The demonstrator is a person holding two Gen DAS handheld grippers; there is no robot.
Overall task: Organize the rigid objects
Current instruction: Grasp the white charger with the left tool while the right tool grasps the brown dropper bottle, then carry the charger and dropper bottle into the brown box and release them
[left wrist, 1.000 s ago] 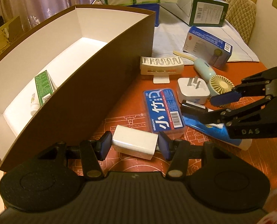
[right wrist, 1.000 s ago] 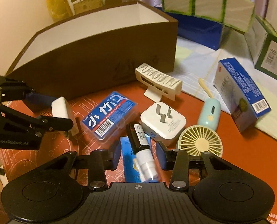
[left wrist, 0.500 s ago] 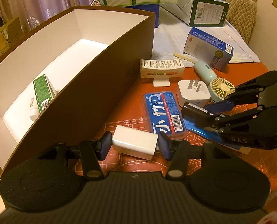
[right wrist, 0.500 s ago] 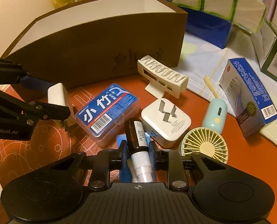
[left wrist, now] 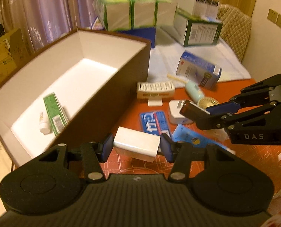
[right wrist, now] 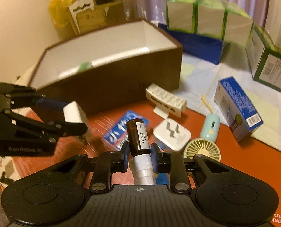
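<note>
My left gripper [left wrist: 136, 147] pinches the white adapter [left wrist: 135, 146] low in frame beside the brown box [left wrist: 102, 102] — my right gripper [right wrist: 139, 159] clamps the brown bottle [right wrist: 137, 137] above the counter [right wrist: 235, 155].

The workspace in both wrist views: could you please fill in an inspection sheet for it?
Surface: red patterned table, pale cloth at the back.
Job's things: brown box holds a green carton and a small white bottle; blue case, plug adapter, handheld fan, white rack and blue carton lie on the table.
Clutter: green-wrapped packs, green box.
Grippers: left claw shut on a white charger block; right claw shut on a brown bottle.
Cables: nothing seen.
Surroundings: curtains, quilted chair, wall sockets.
</note>
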